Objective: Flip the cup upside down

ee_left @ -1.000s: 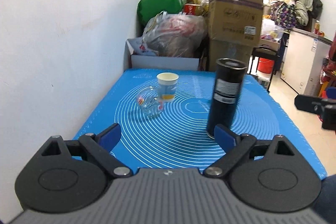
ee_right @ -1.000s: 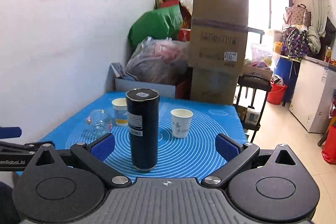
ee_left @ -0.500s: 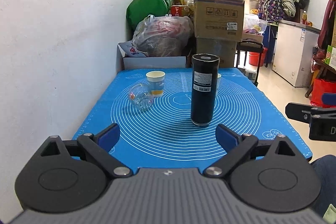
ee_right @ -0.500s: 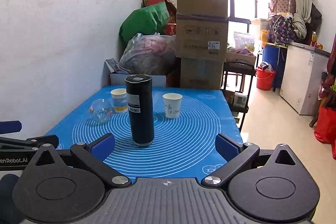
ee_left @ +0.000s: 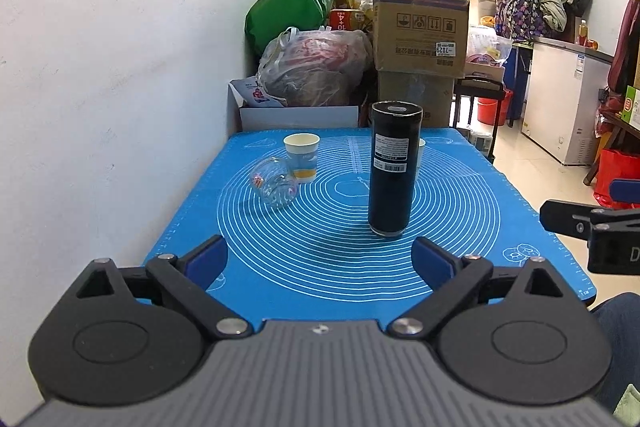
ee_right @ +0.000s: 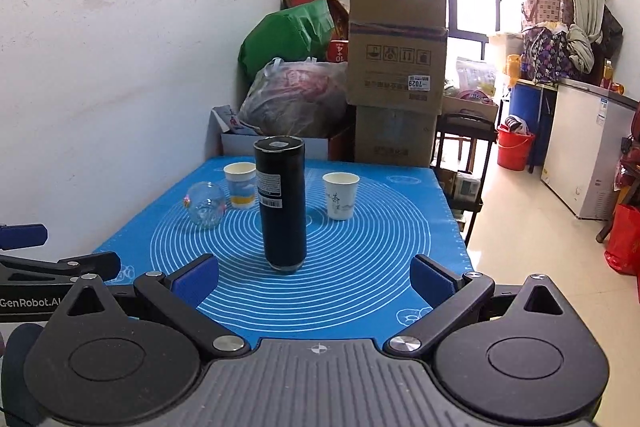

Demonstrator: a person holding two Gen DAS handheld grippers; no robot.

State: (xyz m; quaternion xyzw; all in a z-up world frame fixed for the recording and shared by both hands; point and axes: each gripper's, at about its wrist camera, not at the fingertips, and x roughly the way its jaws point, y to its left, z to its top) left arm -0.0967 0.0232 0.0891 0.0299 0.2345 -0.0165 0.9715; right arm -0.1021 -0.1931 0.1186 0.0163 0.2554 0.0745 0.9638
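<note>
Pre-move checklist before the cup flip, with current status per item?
1. Left claw open and holding nothing: ok.
2. Right claw open and holding nothing: ok.
3. Black tumbler standing on the blue mat, apart from both claws: ok.
4. Space around the tumbler: ok; white paper cup, yellow-banded cup and the glass jar on its side stand clear of it.
5. Tumbler lid closed: cannot tell.
6. Tumbler between the right claw's fingers: not ok, it sits left of centre, beyond the fingertips.
</note>
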